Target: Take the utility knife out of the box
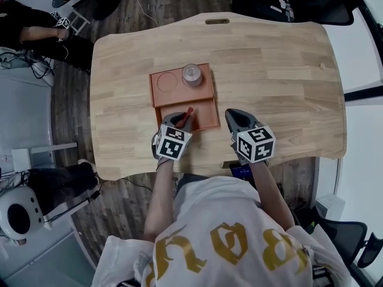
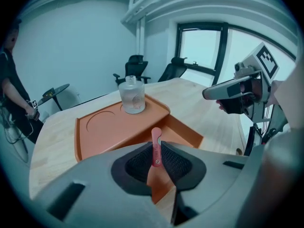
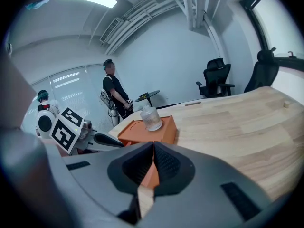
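Left tongs clamp the red utility knife over the orange box; right tongs are closed, empty.

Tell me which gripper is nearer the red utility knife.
Left. The left gripper is shut on the utility knife over the orange box; the right gripper, shut and empty, hangs beside the box, clear of the knife.
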